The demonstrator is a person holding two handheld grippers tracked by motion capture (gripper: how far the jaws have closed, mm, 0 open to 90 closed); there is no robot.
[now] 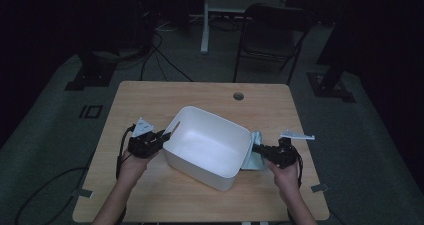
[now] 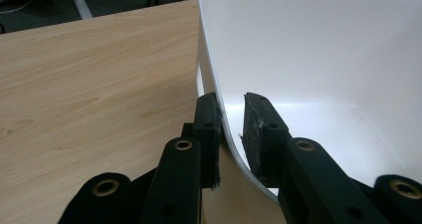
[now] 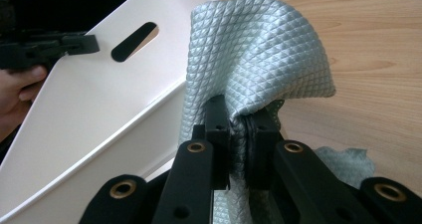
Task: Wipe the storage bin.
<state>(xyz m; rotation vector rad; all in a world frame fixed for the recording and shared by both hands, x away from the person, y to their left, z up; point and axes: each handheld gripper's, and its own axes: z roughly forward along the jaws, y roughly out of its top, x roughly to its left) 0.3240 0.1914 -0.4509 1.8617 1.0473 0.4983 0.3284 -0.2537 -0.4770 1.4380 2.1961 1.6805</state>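
white plastic bin (image 1: pixel 207 146) sits mid-surface (image 1: pixel 150 97), tilted, open top facing the far left corner. grey quilted cloth (image 1: pixel 256 155) is bunched at its right end, between the bin wall and the right hand-held gripper (image 1: pixel 259 148).

left hand-held gripper (image 2: pixel 231 129): jaws straddle the bin's left rim, one pad outside the wall, one inside. outer pad looks in contact, inner pad (image 2: pixel 261 129) stands a little off the plastic, so loose, not clamped. in the high view it sits at the left end (image 1: pixel 161 137), just beside the slot handle.

right hand-held gripper (image 3: pixel 239 134): fully closed on a pinched fold of the cloth (image 3: pixel 259 59), fabric puckered between the pads, the rest ballooning above and drooping below onto the surface.

handling, my read:
- bin: light, stiff thin-wall plastic, glossy so slippery under hard pads. a rim grip on one edge will let it pivot or slide. better hold is at the slot handle (image 3: pixel 134 41) or a deep bite on the rim close to a corner, where the wall is stiffest. not fragile, but it will skate on the wood.
- cloth: soft, limp, light, textured weave so the pads hold well. a pinch on a bunched fold is fine for dragging or lifting, but it will hang and trail, so expect the loose end to catch on the bin rim if it goes in.
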